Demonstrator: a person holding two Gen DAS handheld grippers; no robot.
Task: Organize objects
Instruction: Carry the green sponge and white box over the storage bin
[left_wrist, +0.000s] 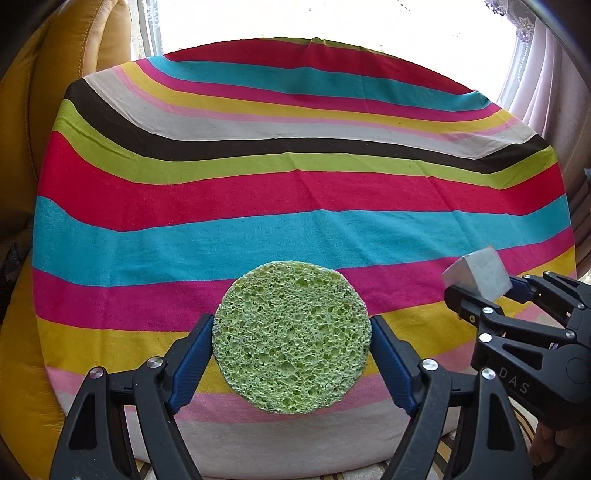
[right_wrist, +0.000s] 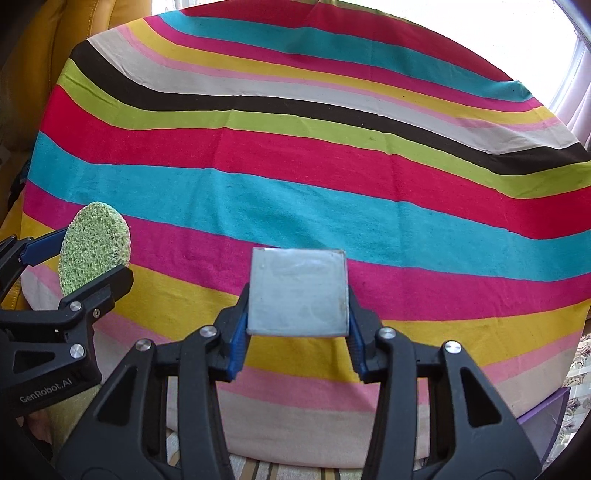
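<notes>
My left gripper (left_wrist: 291, 325) is shut on a round green sponge (left_wrist: 291, 336), held flat above the near edge of the striped cloth (left_wrist: 295, 206). The sponge also shows at the left of the right wrist view (right_wrist: 92, 247). My right gripper (right_wrist: 297, 299) is shut on a grey cube (right_wrist: 298, 293) and holds it above the cloth's near part. In the left wrist view the right gripper (left_wrist: 480, 291) and its cube (left_wrist: 478, 273) sit to the right of the sponge, apart from it.
The striped cloth (right_wrist: 332, 166) covers a round table. A yellow leather chair (left_wrist: 55, 74) stands at the far left. A bright window (left_wrist: 332, 18) and curtains (left_wrist: 546, 74) lie behind. A purple thing (right_wrist: 543, 417) shows at the lower right.
</notes>
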